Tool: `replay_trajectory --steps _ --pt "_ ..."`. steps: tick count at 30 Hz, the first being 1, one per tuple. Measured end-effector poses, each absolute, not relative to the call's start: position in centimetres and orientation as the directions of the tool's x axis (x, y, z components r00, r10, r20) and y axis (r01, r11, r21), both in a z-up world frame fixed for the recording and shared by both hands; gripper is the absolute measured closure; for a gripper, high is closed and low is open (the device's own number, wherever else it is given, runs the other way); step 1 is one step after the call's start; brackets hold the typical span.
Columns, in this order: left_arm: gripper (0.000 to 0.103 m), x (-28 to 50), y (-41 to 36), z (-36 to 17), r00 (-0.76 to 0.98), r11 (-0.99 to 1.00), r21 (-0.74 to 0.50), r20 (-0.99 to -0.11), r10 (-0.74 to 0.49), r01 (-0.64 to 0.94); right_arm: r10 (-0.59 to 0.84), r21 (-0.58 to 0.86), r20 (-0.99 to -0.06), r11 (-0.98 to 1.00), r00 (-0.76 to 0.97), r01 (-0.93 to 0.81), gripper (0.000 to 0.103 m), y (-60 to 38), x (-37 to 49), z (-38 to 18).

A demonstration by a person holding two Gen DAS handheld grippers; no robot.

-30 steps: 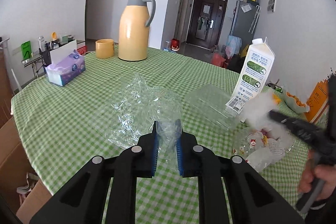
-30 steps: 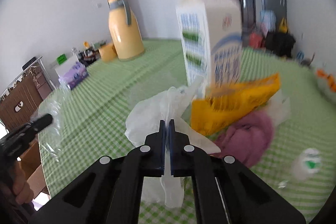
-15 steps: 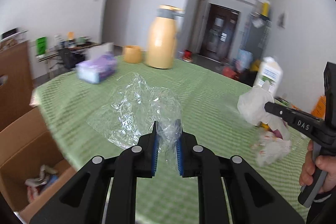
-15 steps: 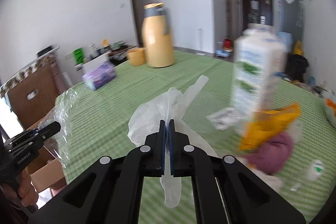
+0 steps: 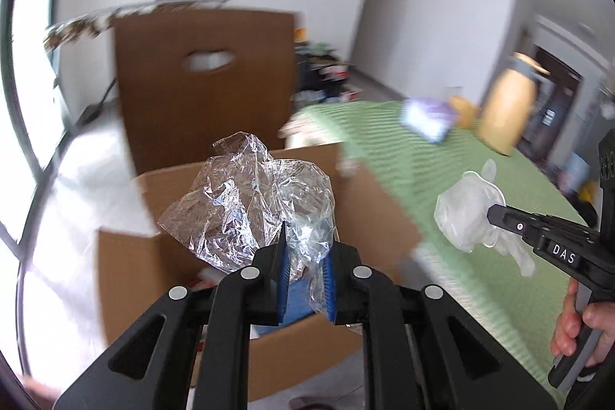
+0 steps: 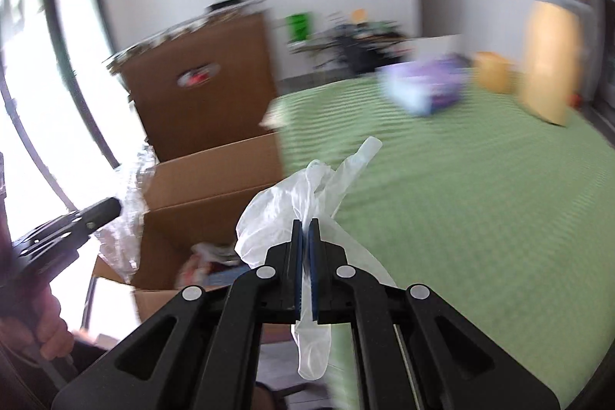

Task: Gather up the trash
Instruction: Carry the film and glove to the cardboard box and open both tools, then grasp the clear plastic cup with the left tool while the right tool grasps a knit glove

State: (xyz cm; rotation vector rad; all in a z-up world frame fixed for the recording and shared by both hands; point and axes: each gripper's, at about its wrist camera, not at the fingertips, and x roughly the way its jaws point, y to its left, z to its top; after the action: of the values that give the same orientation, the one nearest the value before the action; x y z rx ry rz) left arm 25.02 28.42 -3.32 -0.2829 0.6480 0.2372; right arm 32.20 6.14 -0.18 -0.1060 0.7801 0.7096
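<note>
Left wrist view: left gripper (image 5: 305, 258) pinches crumpled clear plastic wrap (image 5: 253, 202) above the open cardboard box (image 5: 369, 218); right gripper (image 6: 305, 243) clamps a white disposable glove (image 6: 296, 206) beside the green table (image 6: 480, 198).

Home setting indicated: dining table (image 6: 480, 187) covered with green checked cloth. On it, yellow thermos jug (image 6: 551, 64), yellow cup (image 6: 492, 72), purple tissue box (image 6: 423, 87). Open cardboard box (image 5: 365, 202) seen at table edge. Dark entry door (image 5: 553, 102) glimpsed behind table.

Clear crinkled wrap (image 5: 253, 202), white glove (image 6: 303, 214), brown box (image 5: 369, 210), seemingly checked green cloth (image 6: 480, 202).
</note>
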Motion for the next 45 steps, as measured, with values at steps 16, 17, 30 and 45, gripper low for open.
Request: replay_trajectory --steps 16,17,30,45 --pt "0.078 29.5 34.7 -14.6 0.563 0.880 -0.255 -0.826 0.018 -0.402 0.402 0.084 -0.867 0.700 0.294 -0.709 0.099 19.3 35.9 -11.2" --pt "0.074 29.7 34.6 -14.9 0.560 0.877 -0.259 -0.829 0.013 -0.404 0.396 0.080 -0.871 0.700 0.292 -0.710 0.099 19.5 36.1 -11.4" --pt "0.026 29.4 34.9 -12.8 0.594 0.881 -0.237 -0.802 0.060 -0.409 0.481 0.120 -0.803 0.708 0.351 -0.696 0.026 19.7 37.4 -10.3" --pt "0.014 25.3 29.8 -3.6 0.753 0.911 -0.149 -0.621 0.217 -0.385 0.564 0.167 -0.580 0.788 0.587 -0.593 0.026 5.2 30.5 1.7"
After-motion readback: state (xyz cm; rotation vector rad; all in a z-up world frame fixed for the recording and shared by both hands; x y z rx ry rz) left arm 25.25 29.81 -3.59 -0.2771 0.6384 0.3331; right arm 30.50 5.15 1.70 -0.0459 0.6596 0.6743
